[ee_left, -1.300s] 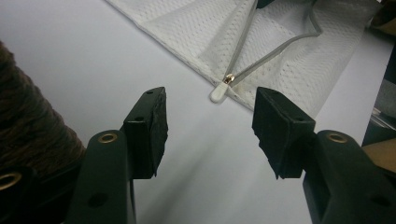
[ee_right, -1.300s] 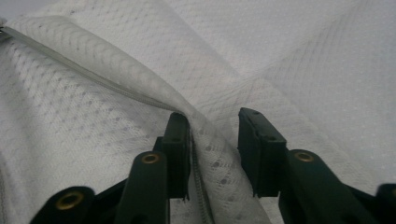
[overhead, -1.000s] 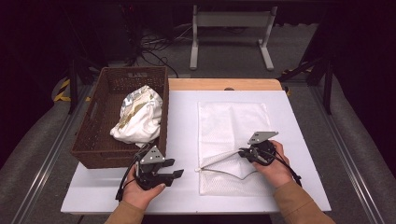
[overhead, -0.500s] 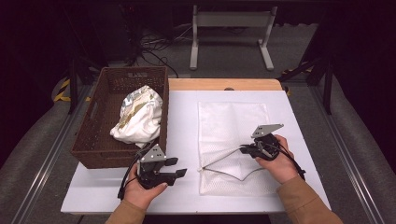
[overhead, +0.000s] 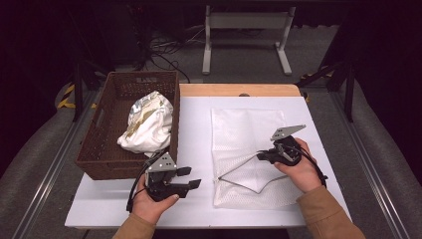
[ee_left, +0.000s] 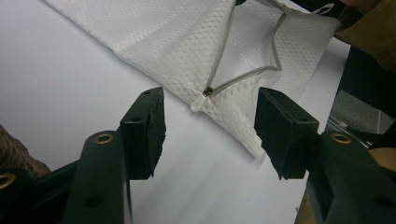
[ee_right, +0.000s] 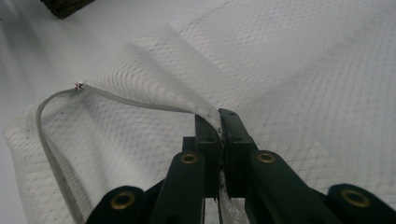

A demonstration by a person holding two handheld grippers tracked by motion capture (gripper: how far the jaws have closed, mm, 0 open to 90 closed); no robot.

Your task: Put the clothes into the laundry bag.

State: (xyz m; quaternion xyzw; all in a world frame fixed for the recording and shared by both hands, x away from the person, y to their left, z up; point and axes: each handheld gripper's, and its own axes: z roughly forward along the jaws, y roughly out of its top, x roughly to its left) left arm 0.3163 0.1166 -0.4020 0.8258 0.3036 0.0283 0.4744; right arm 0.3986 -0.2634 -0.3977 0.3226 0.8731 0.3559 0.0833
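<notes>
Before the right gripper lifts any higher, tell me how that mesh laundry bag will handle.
Probably floppy: the mesh laundry bag tents up where the right gripper pinches its zipper edge, while the rest stays flat. Likely light, since the thin netting shows the table through it. It may drag rather than rise whole.

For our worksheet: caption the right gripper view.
Right gripper pinching the zipper edge of a mesh bag, lifting it open.

A brown wicker basket [overhead: 99, 144] sits at the left edge of the white table [overhead: 194, 129], with a crumpled white cloth bundle [overhead: 147, 124] inside (gold markings run across its folds). A strip of bare wood [overhead: 239, 90] shows along the table's far edge. Beyond it stand a white metal stand [overhead: 246, 30] and tangled cables [overhead: 166, 50] on the grey floor.
</notes>
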